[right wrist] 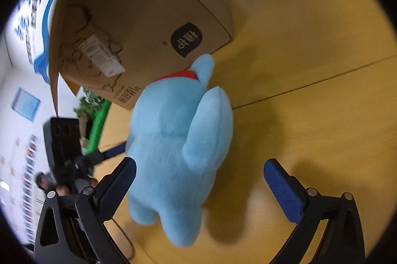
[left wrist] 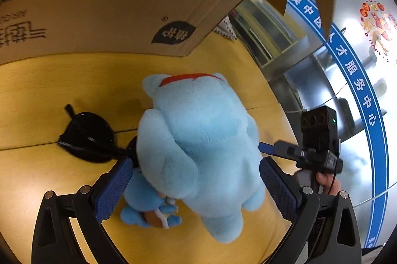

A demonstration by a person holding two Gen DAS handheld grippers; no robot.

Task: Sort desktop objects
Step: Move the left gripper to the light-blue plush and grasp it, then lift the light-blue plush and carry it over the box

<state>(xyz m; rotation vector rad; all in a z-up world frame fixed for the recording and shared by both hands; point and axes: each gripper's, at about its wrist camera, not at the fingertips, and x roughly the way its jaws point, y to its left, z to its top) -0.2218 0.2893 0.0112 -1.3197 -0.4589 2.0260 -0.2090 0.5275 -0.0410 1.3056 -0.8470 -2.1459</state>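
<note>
Yellow wooden desk (right wrist: pixel 310 60) carries a big brown cardboard box (right wrist: pixel 139 13) ahead of both tools, and the sorting looks barely begun, since a large light-blue plush toy with a red collar (left wrist: pixel 198 145), a small blue plush figure (left wrist: pixel 146 204) and a black round object (left wrist: pixel 86 135) are all outside it. The left tool (left wrist: pixel 196 179) is spread around the large plush, pads at its flanks, grip uncertain. The right tool (right wrist: pixel 198 179) is spread too, the plush against its left pad and clear of its right one.

Yellow table (right wrist: pixel 310 60) bears cardboard box (right wrist: pixel 139 16), black object (left wrist: pixel 86 137) (blurred).
</note>
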